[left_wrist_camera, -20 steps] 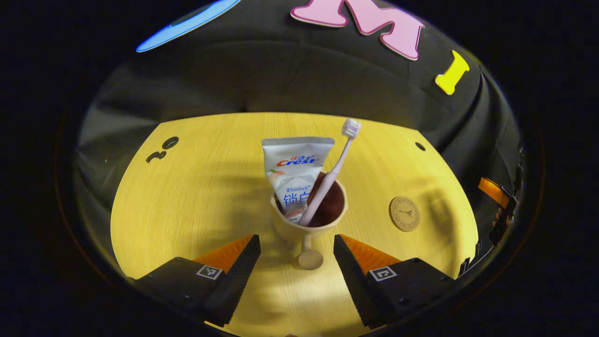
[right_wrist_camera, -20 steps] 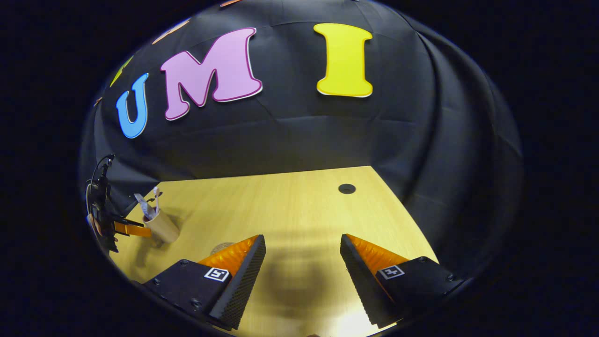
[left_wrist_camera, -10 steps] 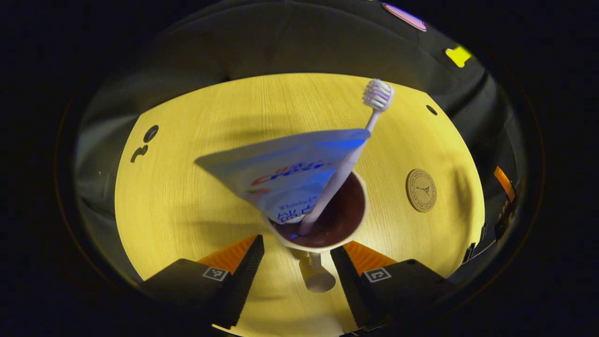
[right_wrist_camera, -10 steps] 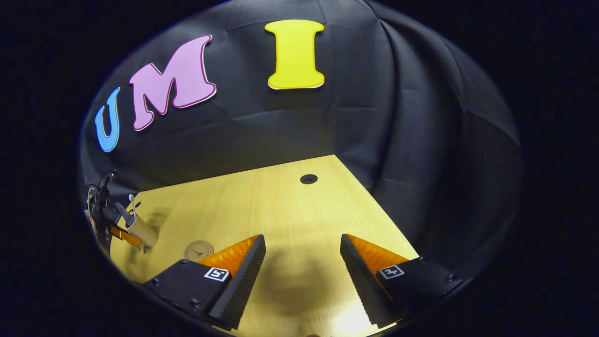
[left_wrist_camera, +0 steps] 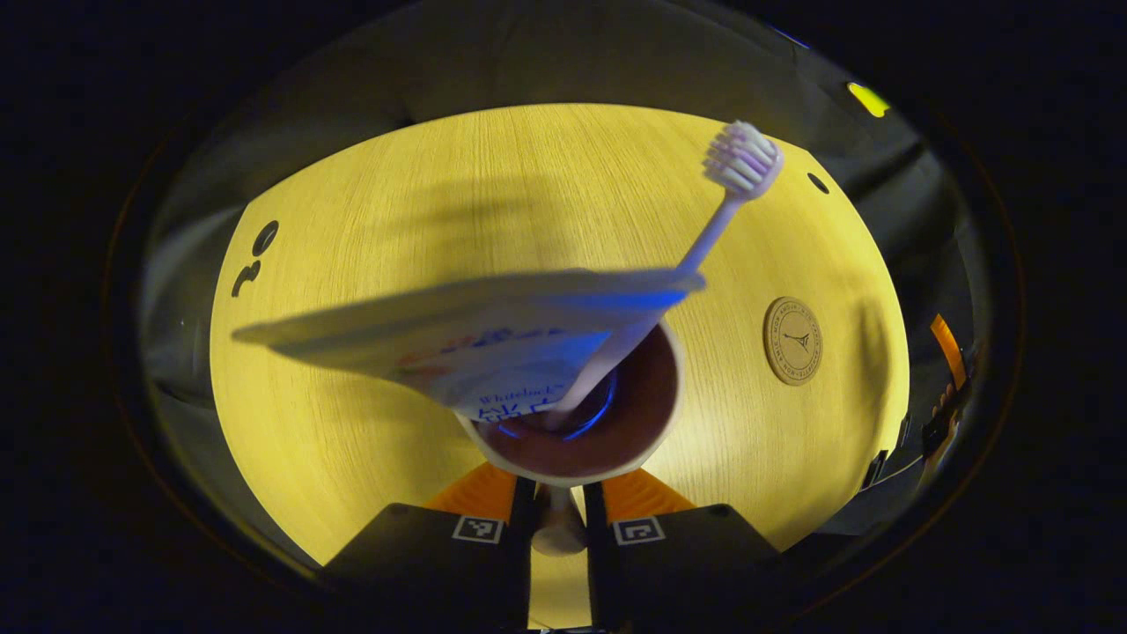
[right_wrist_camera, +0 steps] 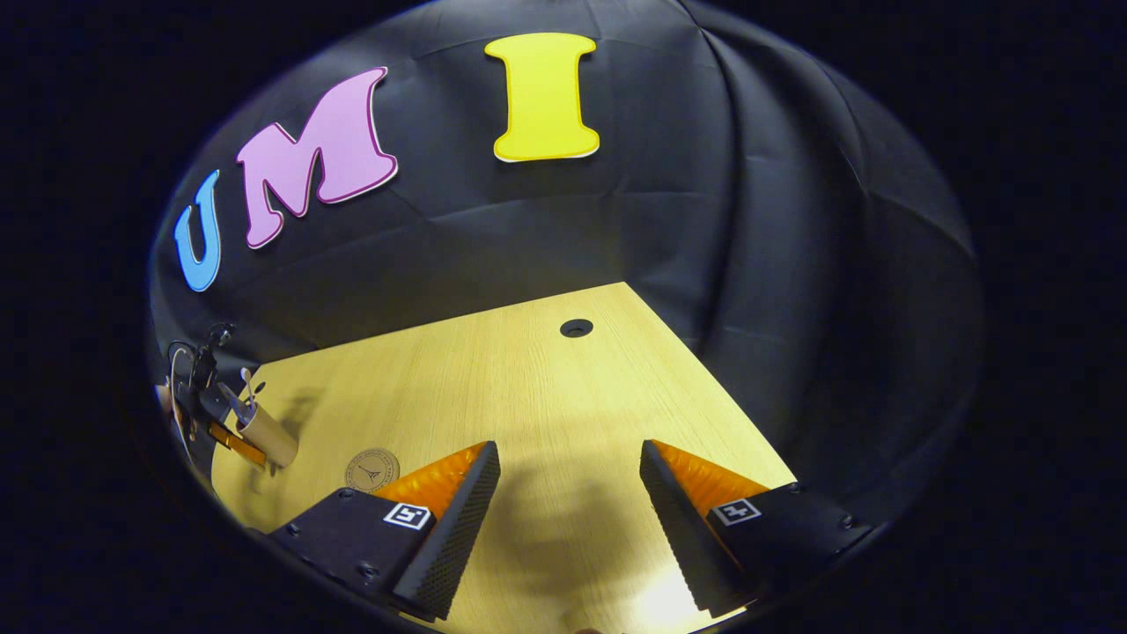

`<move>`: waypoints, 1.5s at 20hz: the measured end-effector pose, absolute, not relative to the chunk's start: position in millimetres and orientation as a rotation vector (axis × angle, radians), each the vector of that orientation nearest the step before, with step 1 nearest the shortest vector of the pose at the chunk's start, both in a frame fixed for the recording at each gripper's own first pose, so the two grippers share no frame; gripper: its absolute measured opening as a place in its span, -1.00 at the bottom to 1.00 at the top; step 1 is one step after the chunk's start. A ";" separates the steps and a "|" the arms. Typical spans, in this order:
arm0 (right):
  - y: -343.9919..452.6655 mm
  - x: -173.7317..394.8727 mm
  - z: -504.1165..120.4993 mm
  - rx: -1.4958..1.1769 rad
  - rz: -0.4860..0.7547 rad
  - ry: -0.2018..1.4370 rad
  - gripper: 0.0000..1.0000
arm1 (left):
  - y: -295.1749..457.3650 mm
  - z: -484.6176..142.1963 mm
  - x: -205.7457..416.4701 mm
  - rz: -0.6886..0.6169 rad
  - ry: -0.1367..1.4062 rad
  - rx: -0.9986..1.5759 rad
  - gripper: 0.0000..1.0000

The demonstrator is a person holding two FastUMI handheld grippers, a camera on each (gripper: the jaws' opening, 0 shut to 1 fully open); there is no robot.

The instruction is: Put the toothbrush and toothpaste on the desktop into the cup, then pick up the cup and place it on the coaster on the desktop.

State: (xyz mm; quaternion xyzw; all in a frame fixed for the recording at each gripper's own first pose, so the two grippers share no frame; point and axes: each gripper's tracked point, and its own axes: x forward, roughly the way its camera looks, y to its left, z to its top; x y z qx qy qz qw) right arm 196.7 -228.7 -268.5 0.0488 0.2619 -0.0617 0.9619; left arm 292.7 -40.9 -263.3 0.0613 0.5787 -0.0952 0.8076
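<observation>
A beige stemmed cup (left_wrist_camera: pixel 659 440) with a dark red inside holds the white toothpaste tube (left_wrist_camera: pixel 475 321) and the pale pink toothbrush (left_wrist_camera: pixel 704 246), both leaning out over its rim. In the left gripper view my left gripper (left_wrist_camera: pixel 557 504) is shut on the cup's stem, just under the bowl. The round brown coaster (left_wrist_camera: pixel 792 341) lies on the yellow desktop to the right of the cup. The right gripper view shows the same cup (right_wrist_camera: pixel 268 438), small and tilted at the far left, with the coaster (right_wrist_camera: pixel 371 468) beside it. My right gripper (right_wrist_camera: pixel 570 467) stands open over bare desktop.
The wooden desktop (right_wrist_camera: pixel 528 387) ends at the black cloth wall behind and to the right. A round cable hole (right_wrist_camera: pixel 576 328) sits near its far corner, and two more holes (left_wrist_camera: pixel 264 238) lie at the far left in the left gripper view.
My left gripper came forward around the cup's stem and went from open to shut on it, so the cup and its contents loom larger. The right gripper stayed open and swung slightly.
</observation>
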 end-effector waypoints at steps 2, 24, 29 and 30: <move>-225.7 192.1 -267.5 0.112 -0.123 0.528 0.96 | -43.2 -264.7 288.6 -0.185 1.255 0.125 -0.43; -259.9 154.5 -242.8 0.113 -0.203 0.495 0.96 | -109.6 -215.3 297.5 -0.329 1.146 0.205 -0.56; -283.3 135.8 -233.5 0.098 -0.245 0.480 0.97 | -169.7 -211.1 305.6 -0.431 1.135 0.269 -0.47; -287.9 131.1 -234.0 0.099 -0.254 0.481 0.96 | -180.4 -212.6 306.8 -0.447 1.137 0.283 -0.56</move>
